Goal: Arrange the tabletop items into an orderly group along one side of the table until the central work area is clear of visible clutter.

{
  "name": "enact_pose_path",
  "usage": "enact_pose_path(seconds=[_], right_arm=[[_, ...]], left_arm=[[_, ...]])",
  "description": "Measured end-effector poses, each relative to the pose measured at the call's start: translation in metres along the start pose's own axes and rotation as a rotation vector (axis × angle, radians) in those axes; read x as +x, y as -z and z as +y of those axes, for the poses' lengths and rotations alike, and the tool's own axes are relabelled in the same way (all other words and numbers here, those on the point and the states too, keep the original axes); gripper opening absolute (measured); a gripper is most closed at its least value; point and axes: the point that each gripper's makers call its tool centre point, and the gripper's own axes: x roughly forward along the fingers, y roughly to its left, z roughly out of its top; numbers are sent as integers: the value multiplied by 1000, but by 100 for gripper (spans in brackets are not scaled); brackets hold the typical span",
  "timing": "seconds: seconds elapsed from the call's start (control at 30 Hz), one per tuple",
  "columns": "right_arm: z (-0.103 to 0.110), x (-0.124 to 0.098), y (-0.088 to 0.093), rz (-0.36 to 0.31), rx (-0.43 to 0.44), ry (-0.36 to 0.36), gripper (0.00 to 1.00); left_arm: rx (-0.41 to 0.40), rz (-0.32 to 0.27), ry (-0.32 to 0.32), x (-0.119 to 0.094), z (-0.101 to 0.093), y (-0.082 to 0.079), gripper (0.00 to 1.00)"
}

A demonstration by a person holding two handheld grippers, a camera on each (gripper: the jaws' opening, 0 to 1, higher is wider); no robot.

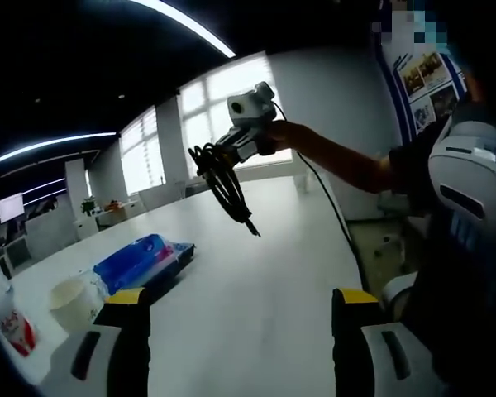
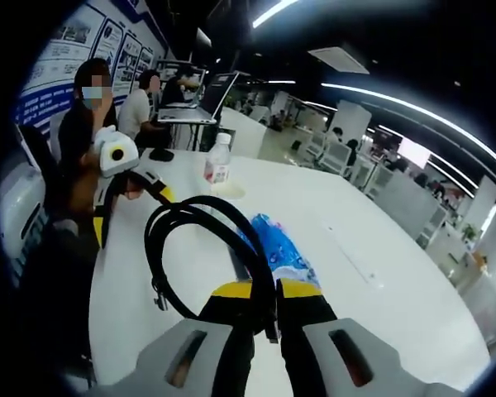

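Cable (image 2: 200, 240), black and looped into a coil, is pinched between the jaws of the right gripper (image 2: 264, 299) and held in the air above the white worktop (image 2: 372, 273). In the left gripper view the same coil (image 1: 225, 184) is seen hanging from the right gripper (image 1: 231, 153), its loose end dangling, clear of the worktop (image 1: 256, 281). The left gripper (image 1: 240, 310) is spread wide with nothing between its jaws. A blue plastic packet (image 1: 145, 258) lies beside a white paper cup (image 1: 70, 302), and a bottle with a red label (image 1: 12, 327) is cut off at the edge. In the right gripper view the packet (image 2: 279, 244) is partly hidden behind the coil, and the bottle (image 2: 219, 159) stands upright at the far edge with the cup (image 2: 228, 190) just beside it. The print on the packet cannot be read.
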Motion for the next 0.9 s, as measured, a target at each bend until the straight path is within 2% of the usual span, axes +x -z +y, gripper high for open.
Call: enact_pose_path(seconds=[0.3, 0.5, 0.73, 0.87, 0.9], right_arm=[[19, 5, -9, 1, -21, -52, 6], [34, 5, -9, 31, -59, -86, 6], [38, 0, 5, 73, -50, -97, 6], [40, -3, 18, 104, -25, -102, 6], [42, -4, 25, 132, -3, -112, 6]], left_arm=[[0, 4, -7, -5, 2, 3, 90], [0, 3, -12, -8, 2, 4, 90], [5, 1, -7, -8, 0, 4, 90], [7, -3, -3, -7, -1, 3, 90], [8, -2, -3, -7, -2, 3, 90]])
